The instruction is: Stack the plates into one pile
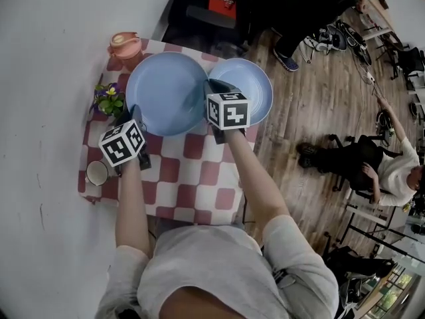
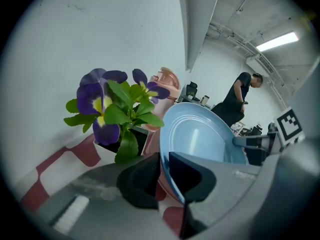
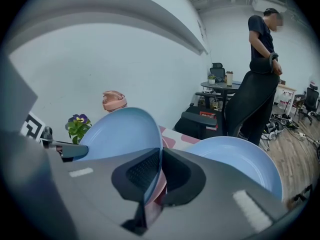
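Plainly, both grippers share the larger blue plate (image 1: 166, 92). The left gripper (image 1: 131, 116) has its jaws pinching the rim at about eight o'clock, and the right gripper (image 1: 211, 90) has its jaws pinching the rim near three o'clock. This plate is over the checked tabletop (image 1: 192, 178), its right edge overlapping the smaller blue plate (image 1: 251, 85), perhaps lifted clear of it. Off the larger plate's nine o'clock stands a potted pansy (image 1: 109, 100), at eleven a pink lidded cup (image 1: 125, 45), at seven a mug (image 1: 97, 173).
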